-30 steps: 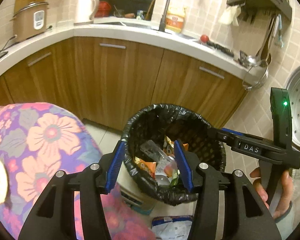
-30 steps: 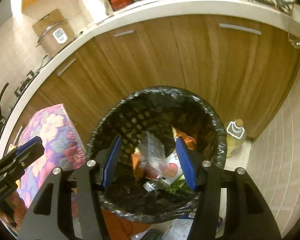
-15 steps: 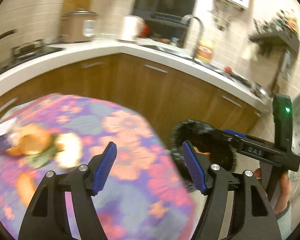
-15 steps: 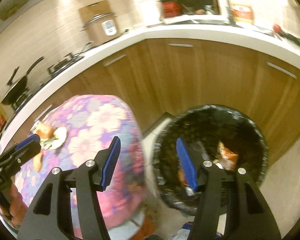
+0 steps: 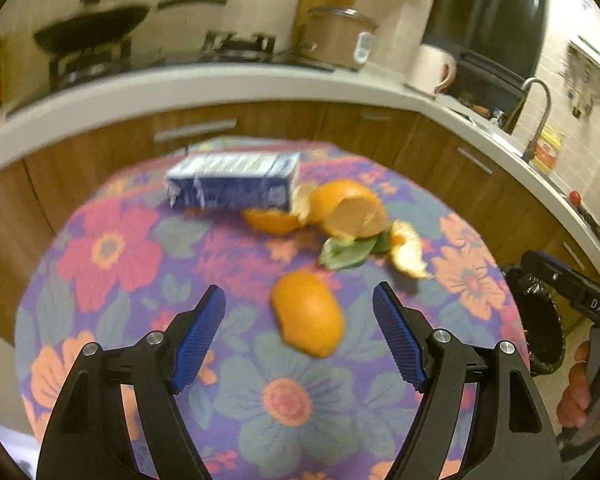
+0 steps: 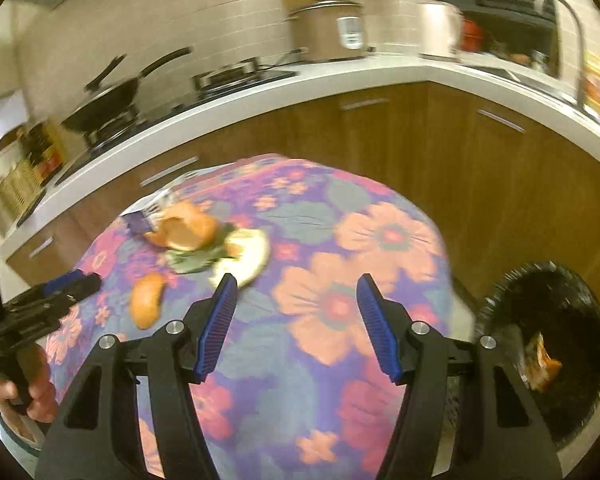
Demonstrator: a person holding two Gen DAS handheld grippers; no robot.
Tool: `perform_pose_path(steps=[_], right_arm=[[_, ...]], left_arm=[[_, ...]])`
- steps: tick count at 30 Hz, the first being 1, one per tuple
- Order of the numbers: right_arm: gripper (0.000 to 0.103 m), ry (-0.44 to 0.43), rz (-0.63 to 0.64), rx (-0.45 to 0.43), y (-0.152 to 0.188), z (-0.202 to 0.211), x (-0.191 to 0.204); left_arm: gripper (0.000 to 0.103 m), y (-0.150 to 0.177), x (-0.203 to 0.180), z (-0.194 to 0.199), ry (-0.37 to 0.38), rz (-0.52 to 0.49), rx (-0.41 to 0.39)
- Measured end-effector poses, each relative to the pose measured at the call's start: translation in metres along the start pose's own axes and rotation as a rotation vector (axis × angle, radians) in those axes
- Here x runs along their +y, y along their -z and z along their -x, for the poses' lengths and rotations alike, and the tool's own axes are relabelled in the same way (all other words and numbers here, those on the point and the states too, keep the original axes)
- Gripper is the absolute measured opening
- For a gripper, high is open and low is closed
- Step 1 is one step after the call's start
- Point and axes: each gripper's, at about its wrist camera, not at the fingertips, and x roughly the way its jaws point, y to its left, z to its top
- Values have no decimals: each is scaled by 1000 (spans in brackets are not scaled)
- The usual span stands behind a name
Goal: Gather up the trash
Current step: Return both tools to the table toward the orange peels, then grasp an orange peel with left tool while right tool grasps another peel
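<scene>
The black-lined bin (image 6: 548,344) right of the desk (image 5: 112,248) holds an orange wrapper (image 6: 542,364). On the desk lie one blue carton (image 5: 236,186), four orange peels (image 5: 306,318) and leaves (image 5: 346,252). Both grippers, left (image 5: 299,336) and right (image 6: 296,322), hover with jaws released, empty.

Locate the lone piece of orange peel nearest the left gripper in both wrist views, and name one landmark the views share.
Left wrist view: the lone orange peel lies centre frame on the floral tablecloth, just ahead of the open left gripper.
Right wrist view: it lies at left, beside the left gripper.
Shared landmark: the rice cooker on the counter.
</scene>
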Motion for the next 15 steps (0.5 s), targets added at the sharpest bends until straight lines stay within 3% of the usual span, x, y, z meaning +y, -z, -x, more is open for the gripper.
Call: perform_pose_path(steps=[3, 9, 11, 13, 15], right_arm=[[58, -38, 58, 18, -11, -18, 22], [64, -108, 160, 50, -36, -51, 53], [65, -141, 182, 61, -41, -62, 62], [65, -155, 198, 68, -44, -70, 69], [67, -165, 212, 74, -48, -80, 75]], left_arm=[[74, 4, 5, -19, 61, 16, 87], [73, 9, -5, -40, 58, -3, 106], [67, 10, -10, -45, 39, -18, 104], [50, 12, -13, -53, 13, -31, 123], [44, 16, -15, -61, -16, -42, 134]])
